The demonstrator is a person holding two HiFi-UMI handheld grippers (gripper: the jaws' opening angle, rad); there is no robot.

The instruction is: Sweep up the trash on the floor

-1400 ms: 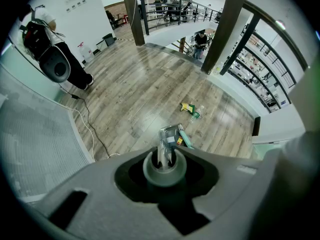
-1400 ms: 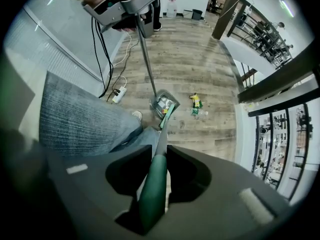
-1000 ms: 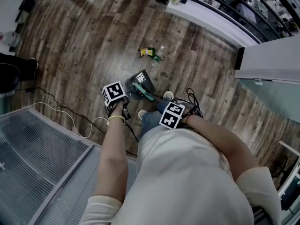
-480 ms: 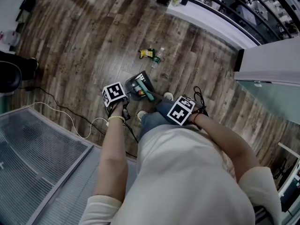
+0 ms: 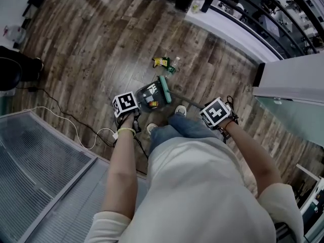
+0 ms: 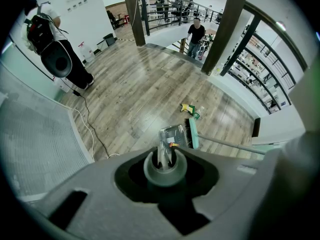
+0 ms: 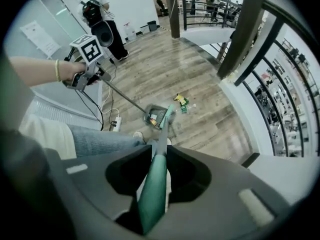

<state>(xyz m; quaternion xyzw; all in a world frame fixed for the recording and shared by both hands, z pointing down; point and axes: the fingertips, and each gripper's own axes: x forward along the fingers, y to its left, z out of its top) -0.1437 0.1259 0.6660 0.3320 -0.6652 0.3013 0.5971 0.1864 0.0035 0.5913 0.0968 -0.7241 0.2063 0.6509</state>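
A grey dustpan (image 5: 149, 95) stands on the wooden floor with a small red and yellow scrap (image 5: 153, 104) inside. My left gripper (image 5: 126, 108) is shut on the dustpan's long handle (image 6: 164, 156). The teal broom head (image 5: 164, 88) rests at the pan's right edge. Its teal handle (image 7: 152, 194) is clamped in my right gripper (image 5: 216, 114), off to the right. A yellow-green wrapper (image 5: 161, 62) and a clear bottle (image 5: 174, 65) lie just beyond the broom. From the right gripper view, broom head (image 7: 167, 115), dustpan (image 7: 155, 117) and wrapper (image 7: 180, 101) lie ahead.
A white cable and power strip (image 5: 104, 133) trail along the floor beside a grey ribbed mat (image 5: 40, 176) on the left. My shoes (image 5: 179, 110) stand just behind the pan. A black railing (image 5: 263, 19) and white ledge (image 5: 291, 70) bound the right side. A person (image 6: 55, 49) stands far left.
My right gripper has swung out to the right. The broom head has moved off the dustpan to its far right edge, nearer the wrapper. The left gripper has hardly moved.
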